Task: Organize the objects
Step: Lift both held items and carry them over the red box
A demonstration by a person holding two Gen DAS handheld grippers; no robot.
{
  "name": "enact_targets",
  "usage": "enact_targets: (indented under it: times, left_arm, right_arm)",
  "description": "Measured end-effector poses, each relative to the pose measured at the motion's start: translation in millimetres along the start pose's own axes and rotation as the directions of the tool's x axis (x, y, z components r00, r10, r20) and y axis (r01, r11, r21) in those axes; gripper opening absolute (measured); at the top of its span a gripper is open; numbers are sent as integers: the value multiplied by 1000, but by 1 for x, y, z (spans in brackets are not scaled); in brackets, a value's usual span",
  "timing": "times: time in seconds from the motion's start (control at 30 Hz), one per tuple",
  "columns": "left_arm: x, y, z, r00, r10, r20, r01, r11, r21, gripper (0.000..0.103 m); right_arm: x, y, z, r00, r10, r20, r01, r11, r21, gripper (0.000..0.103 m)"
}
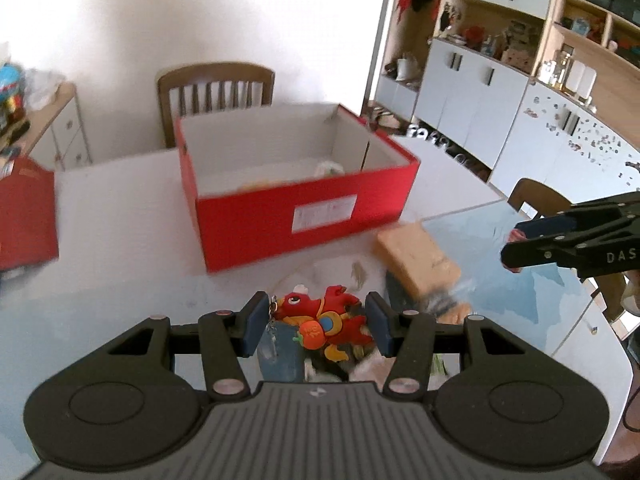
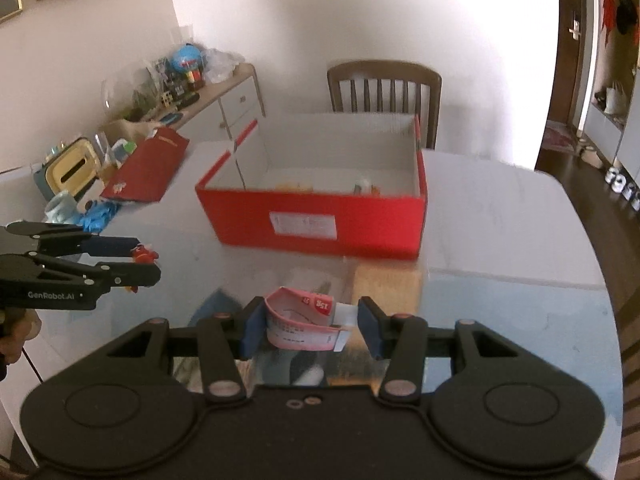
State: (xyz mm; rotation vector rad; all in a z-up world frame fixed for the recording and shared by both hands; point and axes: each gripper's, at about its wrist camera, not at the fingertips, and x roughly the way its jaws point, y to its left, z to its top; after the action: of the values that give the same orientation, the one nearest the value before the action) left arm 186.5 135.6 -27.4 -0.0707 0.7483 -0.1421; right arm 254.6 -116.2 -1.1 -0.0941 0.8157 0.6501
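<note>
My left gripper (image 1: 316, 326) is shut on a red cartoon keychain figure (image 1: 322, 322), held above the table in front of the open red box (image 1: 304, 216). My right gripper (image 2: 308, 326) is shut on a pink and white tube-like packet (image 2: 302, 322), also above the table before the red box (image 2: 320, 224). In the right wrist view the left gripper (image 2: 146, 266) shows at the left with the red figure (image 2: 144, 255) in it. In the left wrist view the right gripper (image 1: 510, 246) shows at the right. The box holds a few small items.
A tan cardboard block (image 1: 416, 264) lies on the table just before the box, also in the right wrist view (image 2: 386, 286). The red box lid (image 2: 148, 168) leans at the left. A wooden chair (image 2: 384, 86) stands behind the table. A cluttered sideboard (image 2: 172, 92) is at the left.
</note>
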Motion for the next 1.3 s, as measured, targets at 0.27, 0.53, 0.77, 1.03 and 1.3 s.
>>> enact_targets:
  times: [0.27, 0.53, 0.77, 1.03, 1.3]
  left_arm:
    - [20, 10, 51, 999, 0, 37, -1, 1000, 25, 52]
    - [53, 22, 100, 997, 33, 65, -36, 998, 57, 52]
    - [93, 35, 137, 998, 58, 39, -61, 995, 81, 52]
    - [146, 52, 171, 998, 60, -6, -59, 993, 102, 52]
    - [202, 60, 180, 994, 71, -81, -62, 991, 117, 52]
  right_arm:
    - [20, -4, 54, 998, -20, 55, 21, 999, -33, 48]
    - [55, -3, 99, 997, -33, 75, 36, 998, -49, 48]
    - [96, 0, 123, 997, -48, 64, 53, 996, -76, 48]
    - [148, 1, 124, 996, -93, 10, 94, 990, -108, 48]
    - [195, 1, 118, 990, -119, -80, 110, 988, -112, 48]
